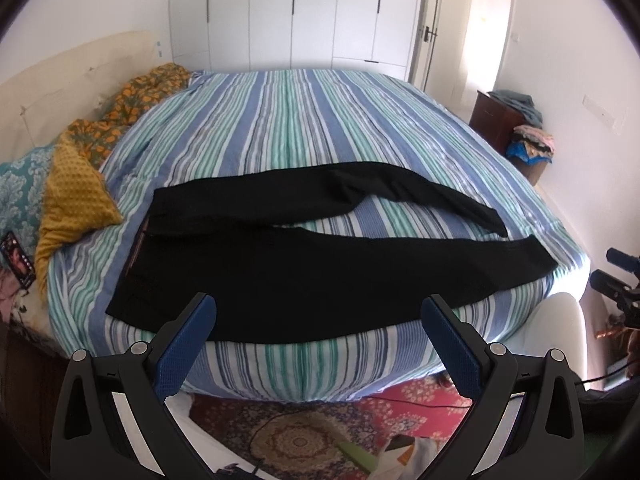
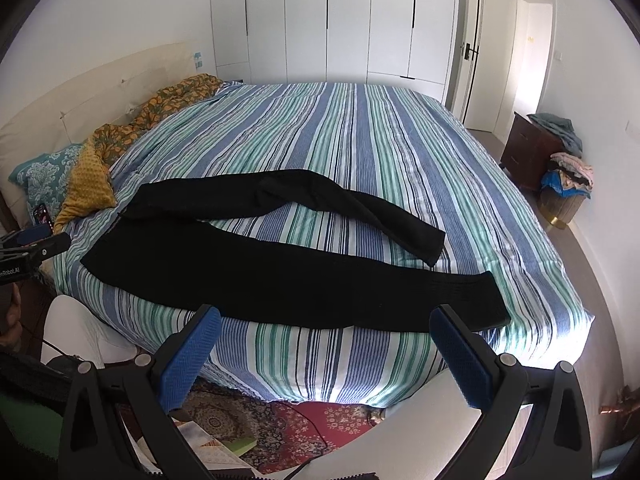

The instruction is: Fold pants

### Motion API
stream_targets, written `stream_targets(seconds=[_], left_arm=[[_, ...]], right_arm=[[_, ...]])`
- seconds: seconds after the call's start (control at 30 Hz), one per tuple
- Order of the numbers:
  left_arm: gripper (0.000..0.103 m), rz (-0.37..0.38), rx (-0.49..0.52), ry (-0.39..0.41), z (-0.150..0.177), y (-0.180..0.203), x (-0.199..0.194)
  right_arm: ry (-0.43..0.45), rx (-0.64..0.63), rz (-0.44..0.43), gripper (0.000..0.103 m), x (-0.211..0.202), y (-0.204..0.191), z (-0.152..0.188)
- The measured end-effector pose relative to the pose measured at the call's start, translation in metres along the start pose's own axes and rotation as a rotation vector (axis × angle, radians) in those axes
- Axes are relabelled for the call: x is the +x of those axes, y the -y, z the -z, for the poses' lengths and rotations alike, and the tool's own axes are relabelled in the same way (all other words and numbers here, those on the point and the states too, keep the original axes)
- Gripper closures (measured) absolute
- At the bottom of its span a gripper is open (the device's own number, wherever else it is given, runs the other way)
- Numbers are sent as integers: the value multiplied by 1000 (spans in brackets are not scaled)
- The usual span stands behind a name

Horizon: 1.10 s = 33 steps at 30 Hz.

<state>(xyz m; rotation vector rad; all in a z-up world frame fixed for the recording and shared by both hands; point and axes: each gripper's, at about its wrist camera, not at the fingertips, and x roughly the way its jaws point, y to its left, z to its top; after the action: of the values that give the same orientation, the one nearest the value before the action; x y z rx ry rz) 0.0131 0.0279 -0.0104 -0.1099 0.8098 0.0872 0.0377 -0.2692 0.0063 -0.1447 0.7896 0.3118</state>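
Note:
Black pants point(image 1: 280, 264) lie spread flat on a striped bed point(image 1: 304, 128), waistband to the left and both legs running right, the far leg bent away from the near one. In the right wrist view the same pants point(image 2: 280, 276) reach the bed's near edge. My left gripper point(image 1: 318, 312) hovers open in front of the bed edge, below the waist and near leg, holding nothing. My right gripper point(image 2: 326, 324) is open too, just short of the near leg's cuff end. The left gripper point(image 2: 32, 252) also shows at the left edge of the right wrist view.
Yellow and patterned pillows point(image 1: 76, 196) and a floral blanket point(image 1: 132, 112) lie by the headboard. A phone point(image 1: 18, 260) rests at the left. White wardrobes point(image 2: 332, 20) stand behind the bed. A dark nightstand point(image 2: 528, 152) and clothes basket point(image 2: 564, 188) sit right. A patterned rug point(image 1: 320, 428) covers the floor below.

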Motion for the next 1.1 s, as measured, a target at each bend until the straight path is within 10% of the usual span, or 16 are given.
stream_targets(seconds=[1.1], left_arm=[[1,75,46,-25,3,23,6]], right_arm=[[-100,27,54,0,29,-5,-7]])
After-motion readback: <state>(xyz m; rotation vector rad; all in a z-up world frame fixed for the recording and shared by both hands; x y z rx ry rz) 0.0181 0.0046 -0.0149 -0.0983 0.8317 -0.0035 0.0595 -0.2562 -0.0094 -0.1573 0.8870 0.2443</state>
